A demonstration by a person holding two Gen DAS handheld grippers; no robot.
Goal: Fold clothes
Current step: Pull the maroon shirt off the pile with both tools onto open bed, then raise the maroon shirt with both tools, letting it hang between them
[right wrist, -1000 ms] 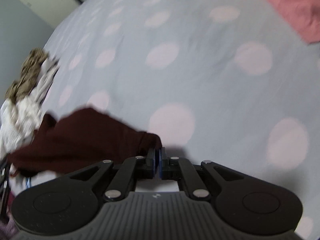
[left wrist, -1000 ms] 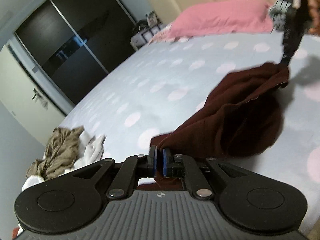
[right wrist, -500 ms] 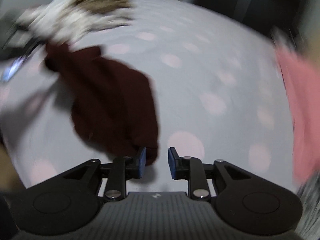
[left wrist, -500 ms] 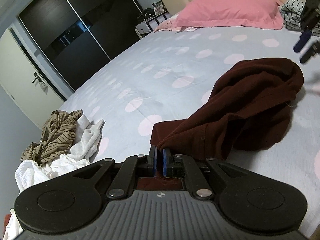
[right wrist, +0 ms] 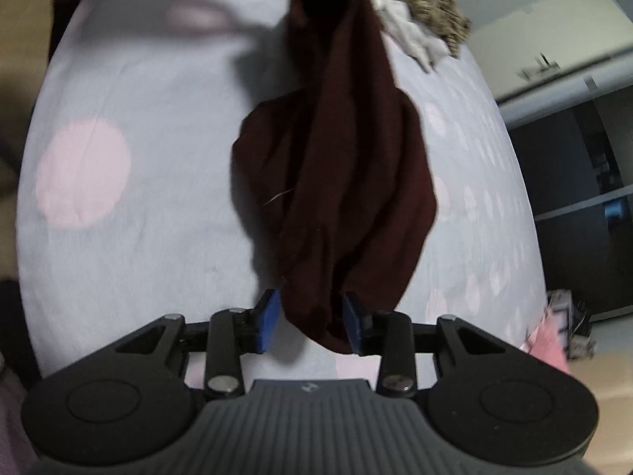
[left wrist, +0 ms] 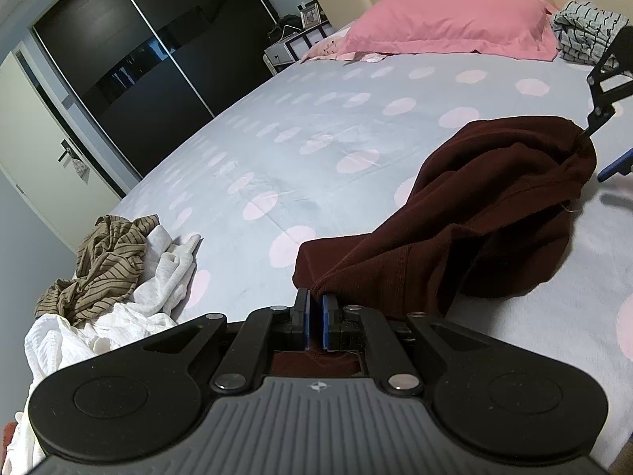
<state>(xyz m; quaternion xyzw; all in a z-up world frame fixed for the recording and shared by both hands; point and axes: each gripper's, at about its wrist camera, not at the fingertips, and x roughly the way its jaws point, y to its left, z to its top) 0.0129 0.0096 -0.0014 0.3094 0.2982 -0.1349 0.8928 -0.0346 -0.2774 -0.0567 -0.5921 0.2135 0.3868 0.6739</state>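
Maroon cloth, a bunched garment [left wrist: 486,213], lies stretched across the bed [left wrist: 316,126], whose pale blue sheet carries pink dots. Its long axis runs from one gripper to the other: in the left wrist view it goes from the lower middle up toward the right edge, and in the right wrist view it runs almost straight away from the camera toward the far edge of the bed. The left gripper [left wrist: 315,316] has its jaws clenched on one end of the garment, with the fabric pinched between the blue pads and a fold showing under the linkage. The right gripper [right wrist: 310,318] sits at the opposite end; its jaws are opening, the rounded end of the cloth lies between the blue pads, and the left pad stands clear of it, so nothing is pinched there. The middle of the garment is heaped and creased, resting on the sheet. Near the left gripper's side, at the bed's edge, lies a pile of clothes [left wrist: 107,265], brown striped over white. A pink pillow [left wrist: 447,23] lies at the head of the bed, with a striped folded cloth [left wrist: 585,27] just beside it
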